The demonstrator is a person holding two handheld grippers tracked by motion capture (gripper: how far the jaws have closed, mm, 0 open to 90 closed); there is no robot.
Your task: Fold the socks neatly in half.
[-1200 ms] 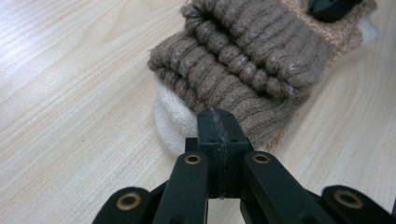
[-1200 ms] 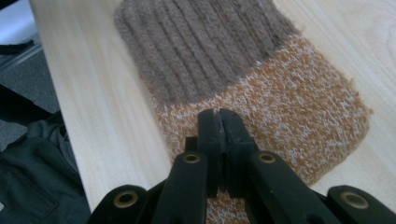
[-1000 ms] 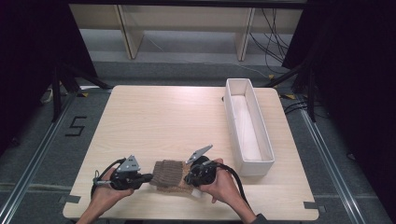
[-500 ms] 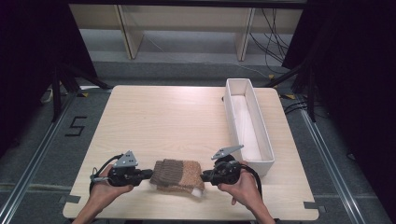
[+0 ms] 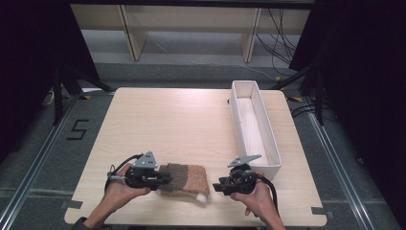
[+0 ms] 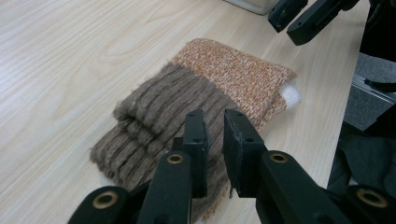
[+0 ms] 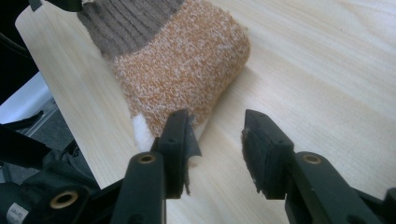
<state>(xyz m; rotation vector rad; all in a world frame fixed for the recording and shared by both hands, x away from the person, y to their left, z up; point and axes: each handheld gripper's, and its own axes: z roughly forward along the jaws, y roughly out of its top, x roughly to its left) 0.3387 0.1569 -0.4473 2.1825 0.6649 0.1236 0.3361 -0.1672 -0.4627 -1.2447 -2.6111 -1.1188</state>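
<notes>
- Folded knit sock (image 5: 184,179) lies flat on the wooden table (image 5: 182,124), near the front edge, between the two grippers.
- Sock has a dark brown ribbed part toward the person's left, an orange-tan speckled part toward the right, and a small white bit at the front right corner.
- Left gripper (image 5: 165,178) sits at the sock's brown end, held in the left hand (image 5: 119,189), jaws pointing right along the table.
- Left gripper view: left gripper (image 6: 215,140) hangs just above the brown ribbing, jaws only a narrow slit apart, nothing between them; they have just been opening a little; pads are off the knit.
- Right gripper (image 5: 218,184) is just right of the sock, held in the right hand (image 5: 253,196), jaws pointing left toward the white corner, apart from it.
- Right gripper view: right gripper (image 7: 217,140) has its jaws about half spread and just been opening, bare table wood between them; the left jaw is right by the sock's (image 7: 182,65) white corner, gripping nothing.
- Sock is loose, held by neither gripper.
- Long white bin (image 5: 237,103) stands along the table's right side, well apart from the sock, just behind the right gripper.
- Grey floor around the table, shelving at the back.
</notes>
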